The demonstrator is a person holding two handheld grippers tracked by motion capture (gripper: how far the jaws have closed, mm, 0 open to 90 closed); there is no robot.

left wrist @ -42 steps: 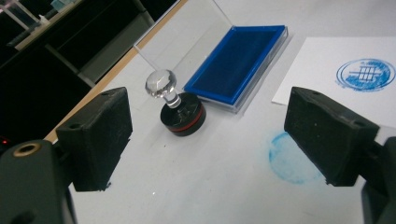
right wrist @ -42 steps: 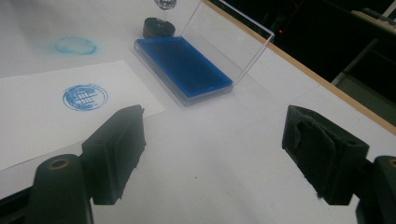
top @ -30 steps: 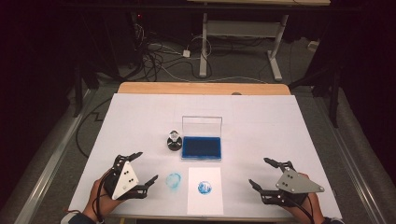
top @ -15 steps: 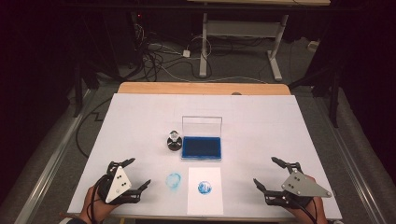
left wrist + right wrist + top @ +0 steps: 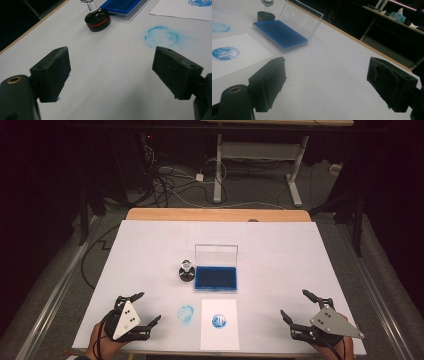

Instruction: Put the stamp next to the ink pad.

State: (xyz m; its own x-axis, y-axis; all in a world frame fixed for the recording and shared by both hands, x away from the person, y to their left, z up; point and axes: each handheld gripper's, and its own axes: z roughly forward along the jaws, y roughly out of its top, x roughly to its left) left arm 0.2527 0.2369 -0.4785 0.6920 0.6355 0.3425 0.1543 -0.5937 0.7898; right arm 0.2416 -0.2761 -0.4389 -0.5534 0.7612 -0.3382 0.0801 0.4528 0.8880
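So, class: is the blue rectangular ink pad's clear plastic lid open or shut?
Open: the clear plastic lid stands upright behind the exposed blue rectangular ink pad.

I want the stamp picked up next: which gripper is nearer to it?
Left. The left gripper sits just toward the person and left of the stamp; the right gripper is far off to its right, beyond the ink pad.

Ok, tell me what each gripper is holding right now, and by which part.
Nothing is held. The left gripper and right gripper both stand open above bare table, apart from the stamp, ink pad and stamped paper.
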